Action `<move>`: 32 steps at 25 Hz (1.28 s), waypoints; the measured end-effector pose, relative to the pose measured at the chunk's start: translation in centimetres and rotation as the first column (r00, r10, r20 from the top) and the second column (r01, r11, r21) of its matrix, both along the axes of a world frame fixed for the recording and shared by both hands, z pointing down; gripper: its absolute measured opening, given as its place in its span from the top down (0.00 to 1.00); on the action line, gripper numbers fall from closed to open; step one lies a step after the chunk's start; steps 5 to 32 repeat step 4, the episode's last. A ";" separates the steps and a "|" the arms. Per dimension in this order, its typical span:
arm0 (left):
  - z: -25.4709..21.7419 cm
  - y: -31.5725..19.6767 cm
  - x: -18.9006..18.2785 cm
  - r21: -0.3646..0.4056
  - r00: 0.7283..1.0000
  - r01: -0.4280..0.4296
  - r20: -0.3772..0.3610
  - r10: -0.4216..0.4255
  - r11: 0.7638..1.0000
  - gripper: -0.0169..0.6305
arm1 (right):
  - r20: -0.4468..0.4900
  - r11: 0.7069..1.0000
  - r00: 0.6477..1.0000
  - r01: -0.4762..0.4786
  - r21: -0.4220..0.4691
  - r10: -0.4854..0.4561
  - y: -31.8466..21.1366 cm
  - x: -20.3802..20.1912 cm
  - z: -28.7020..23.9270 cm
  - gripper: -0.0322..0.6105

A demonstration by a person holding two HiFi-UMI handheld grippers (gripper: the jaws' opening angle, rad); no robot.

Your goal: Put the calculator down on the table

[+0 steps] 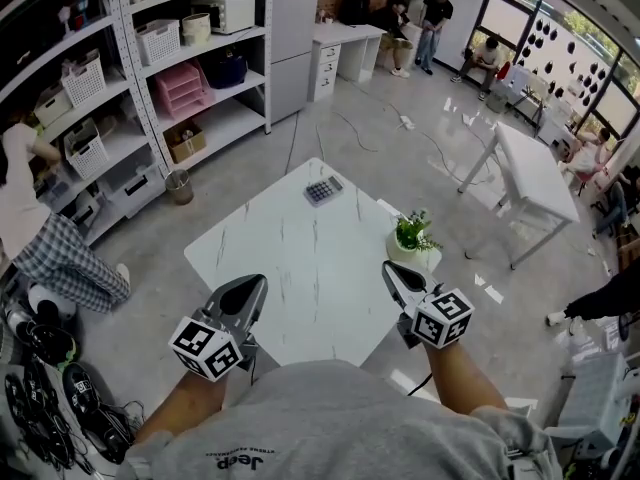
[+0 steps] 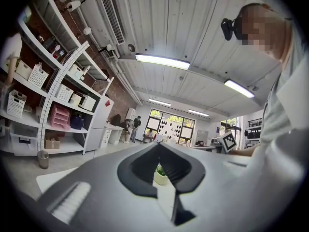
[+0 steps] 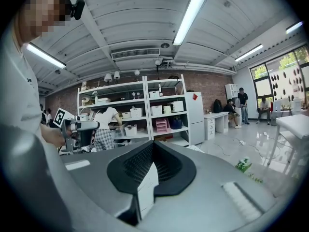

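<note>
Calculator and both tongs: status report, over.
Left tongs shut, empty; right tongs shut, empty. Calculator flat on table, far side, untouched. Potted plant at right edge, not in the way.

The calculator (image 1: 323, 190) lies on the white table (image 1: 300, 288), a potted plant (image 1: 412, 234) at its right edge.

Grey T-shirt (image 1: 330, 423), grey tongs (image 1: 257, 281) (image 1: 388, 267), black-and-white marker cubes (image 1: 207, 346) (image 1: 443, 316)

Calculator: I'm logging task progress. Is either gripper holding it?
No, the calculator lies on the table, apart from the shut left gripper and right gripper.
</note>
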State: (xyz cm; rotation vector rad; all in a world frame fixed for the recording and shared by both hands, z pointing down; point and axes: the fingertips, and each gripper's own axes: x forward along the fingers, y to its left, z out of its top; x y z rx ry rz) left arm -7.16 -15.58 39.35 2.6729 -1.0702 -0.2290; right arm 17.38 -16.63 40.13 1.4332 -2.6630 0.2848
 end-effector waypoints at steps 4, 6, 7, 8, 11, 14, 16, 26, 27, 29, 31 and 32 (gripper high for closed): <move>-0.1 -0.3 -0.1 0.003 1.000 0.004 -0.003 -0.004 1.000 0.88 | 0.001 1.000 1.000 -0.003 0.002 0.003 -0.3 0.1 -0.1 0.95; -0.1 -0.3 -0.1 0.003 1.000 0.004 -0.003 -0.004 1.000 0.88 | 0.001 1.000 1.000 -0.003 0.002 0.003 -0.3 0.1 -0.1 0.95; -0.1 -0.3 -0.1 0.003 1.000 0.004 -0.003 -0.004 1.000 0.88 | 0.001 1.000 1.000 -0.003 0.002 0.003 -0.3 0.1 -0.1 0.95; -0.1 -0.3 -0.1 0.003 1.000 0.004 -0.003 -0.004 1.000 0.88 | 0.001 1.000 1.000 -0.003 0.002 0.003 -0.3 0.1 -0.1 0.95; -0.1 -0.3 -0.1 0.003 1.000 0.004 -0.003 -0.004 1.000 0.88 | 0.001 1.000 1.000 -0.003 0.002 0.003 -0.3 0.1 -0.1 0.95; -0.1 -0.3 -0.1 0.003 1.000 0.004 -0.003 -0.004 1.000 0.88 | 0.001 1.000 1.000 -0.003 0.002 0.003 -0.3 0.1 -0.1 0.95; -0.1 -0.3 -0.1 0.003 1.000 0.004 -0.003 -0.004 1.000 0.88 | 0.001 1.000 1.000 -0.003 0.002 0.003 -0.3 0.1 -0.1 0.95; -0.1 -0.3 -0.1 0.003 1.000 0.004 -0.003 -0.004 1.000 0.88 | 0.001 1.000 1.000 -0.003 0.002 0.003 -0.3 0.1 -0.1 0.95; -0.1 -0.3 -0.1 0.003 1.000 0.004 -0.003 -0.004 1.000 0.88 | 0.001 1.000 1.000 -0.003 0.002 0.003 -0.3 0.1 -0.1 0.95; -0.1 -0.3 -0.1 0.003 1.000 0.004 -0.003 -0.004 1.000 0.88 | 0.001 1.000 1.000 -0.003 0.002 0.003 -0.3 0.1 -0.1 0.95; -0.1 -0.3 -0.1 0.003 1.000 0.004 -0.003 -0.004 1.000 0.88 | 0.001 1.000 1.000 -0.003 0.002 0.003 -0.3 0.1 -0.1 0.95; -0.1 -0.3 -0.1 0.003 1.000 0.004 -0.003 -0.004 1.000 0.88 | 0.001 1.000 1.000 -0.003 0.002 0.003 -0.3 0.1 -0.1 0.95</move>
